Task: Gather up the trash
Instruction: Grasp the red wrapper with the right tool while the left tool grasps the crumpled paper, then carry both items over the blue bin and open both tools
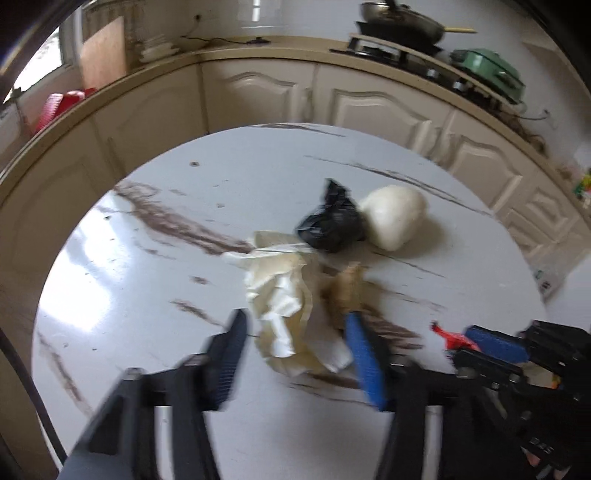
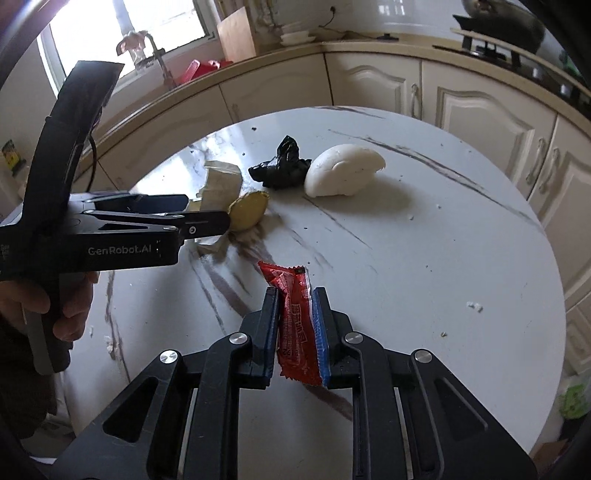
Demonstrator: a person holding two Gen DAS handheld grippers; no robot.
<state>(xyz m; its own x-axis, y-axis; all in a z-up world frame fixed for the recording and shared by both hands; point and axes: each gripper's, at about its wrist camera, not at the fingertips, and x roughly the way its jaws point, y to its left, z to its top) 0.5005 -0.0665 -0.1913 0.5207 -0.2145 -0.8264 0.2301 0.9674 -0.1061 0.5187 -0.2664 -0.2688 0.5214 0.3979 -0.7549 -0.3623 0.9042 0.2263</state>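
Observation:
On the round white marble table (image 1: 147,258) lies a crumpled cream tissue (image 1: 280,291), and my left gripper (image 1: 295,315) straddles it with its jaws apart. The right pad touches the tissue and a yellow-brown food scrap (image 1: 345,288); a sliver of table shows beside the left pad. Just beyond lie a crumpled black bag (image 1: 328,221) and a white doughy lump (image 1: 395,218). In the right wrist view my right gripper (image 2: 295,291) is shut on a red snack packet (image 2: 293,314), lifted above the table (image 2: 443,258). The left gripper (image 2: 221,221) comes in from the left at the tissue (image 2: 221,181) and scrap (image 2: 247,210).
Cream cabinets (image 2: 480,110) and a counter curve round behind the table. A stove with a wok (image 1: 399,26) and a green appliance (image 1: 487,70) stand at the back right, a red basket (image 1: 59,105) at the back left. A hand (image 2: 70,314) grips the left tool's handle. Crumbs dot the table.

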